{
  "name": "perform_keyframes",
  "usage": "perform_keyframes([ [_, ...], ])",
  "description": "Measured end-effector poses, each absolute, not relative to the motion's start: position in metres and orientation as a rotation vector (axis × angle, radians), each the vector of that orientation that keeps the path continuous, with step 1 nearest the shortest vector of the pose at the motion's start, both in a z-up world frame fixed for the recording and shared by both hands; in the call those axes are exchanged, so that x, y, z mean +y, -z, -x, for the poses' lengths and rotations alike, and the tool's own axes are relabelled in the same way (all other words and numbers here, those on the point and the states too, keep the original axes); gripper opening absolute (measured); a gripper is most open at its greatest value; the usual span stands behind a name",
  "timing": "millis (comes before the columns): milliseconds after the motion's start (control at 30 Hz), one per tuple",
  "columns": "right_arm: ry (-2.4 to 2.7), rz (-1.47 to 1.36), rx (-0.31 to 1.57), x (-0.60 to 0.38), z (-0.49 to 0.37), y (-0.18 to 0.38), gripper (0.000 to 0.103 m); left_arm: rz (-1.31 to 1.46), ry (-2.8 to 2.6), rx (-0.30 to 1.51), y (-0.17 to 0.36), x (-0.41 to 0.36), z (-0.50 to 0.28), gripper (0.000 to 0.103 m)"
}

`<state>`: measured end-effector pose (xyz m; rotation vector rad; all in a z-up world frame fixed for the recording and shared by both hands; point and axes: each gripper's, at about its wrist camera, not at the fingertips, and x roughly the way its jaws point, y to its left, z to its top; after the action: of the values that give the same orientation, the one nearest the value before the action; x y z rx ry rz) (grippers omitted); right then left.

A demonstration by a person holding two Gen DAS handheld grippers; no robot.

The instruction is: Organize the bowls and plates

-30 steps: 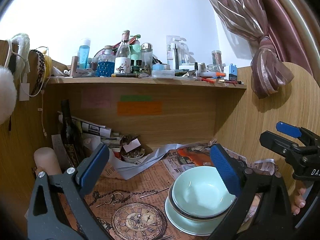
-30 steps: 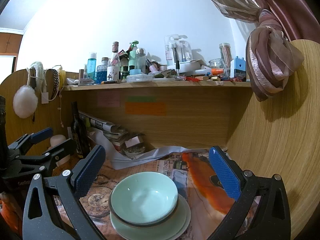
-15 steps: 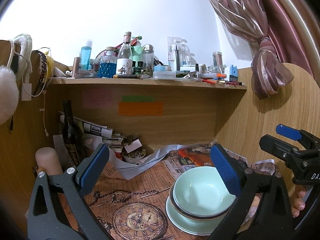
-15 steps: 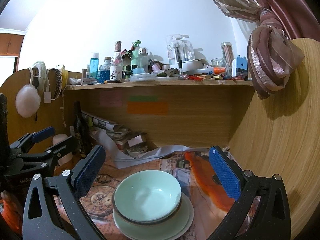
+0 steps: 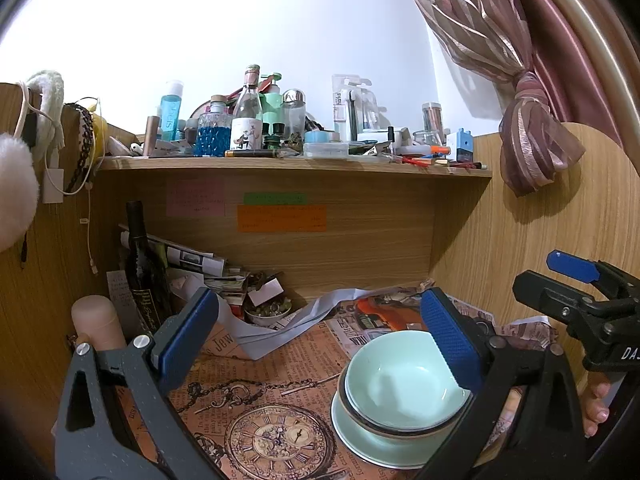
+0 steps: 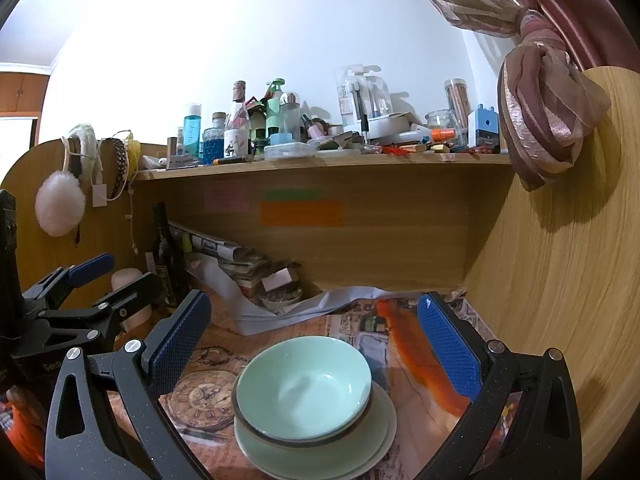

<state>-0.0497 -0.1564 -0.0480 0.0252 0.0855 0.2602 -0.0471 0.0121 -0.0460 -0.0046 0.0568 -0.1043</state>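
Both cameras sit low over the desk and face the far back panel, tilted slightly up so the cluttered shelf (image 5: 296,162) (image 6: 320,160) and white wall fill the upper half. The left wrist view looks from the left, with the stacked bowl (image 5: 404,380) near and to its right. The right wrist view looks from the right, close above the same bowl (image 6: 304,388), which lies near its centre. Both share the orange note (image 5: 281,218) (image 6: 301,213), dark bottle (image 5: 142,264) (image 6: 164,248) and curtain knot (image 5: 532,136) (image 6: 540,116).
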Motion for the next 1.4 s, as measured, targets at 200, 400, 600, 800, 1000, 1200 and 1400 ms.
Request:
perform_keyframes([
  [200, -0.261, -0.027, 0.085, -0.1554, 0.0506, 0.0485, 0.103, 0.004, 0.113, 0.056, 0.0459, 0.0133, 0.0482, 0.103],
  [400, -0.256, -0.028, 0.084, -0.1543, 0.0517, 0.0488, 0.103, 0.001, 0.121, 0.054, 0.0456, 0.0137, 0.0488, 0.103],
  [600, -0.254, -0.025, 0.081, -0.1545, 0.0518, 0.0489, 0.103, 0.0, 0.134, 0.056, 0.0452, 0.0159, 0.0482, 0.103],
  [800, -0.252, -0.027, 0.081, -0.1541, 0.054, 0.0486, 0.103, -0.004, 0.14, 0.053, 0.0448, 0.0163, 0.0478, 0.103],
  [1000, -0.25, -0.026, 0.078, -0.1533, 0.0546, 0.0486, 0.103, -0.006, 0.147, 0.048, 0.0446, 0.0172, 0.0475, 0.103],
  [1200, -0.248, -0.028, 0.079, -0.1522, 0.0566, 0.0487, 0.103, -0.007, 0.156, 0.048, 0.0448, 0.0173, 0.0481, 0.103],
  [1400, -0.244, -0.031, 0.08, -0.1515, 0.0574, 0.0489, 0.103, -0.016, 0.165, 0.04, 0.0453, 0.0171, 0.0487, 0.103],
])
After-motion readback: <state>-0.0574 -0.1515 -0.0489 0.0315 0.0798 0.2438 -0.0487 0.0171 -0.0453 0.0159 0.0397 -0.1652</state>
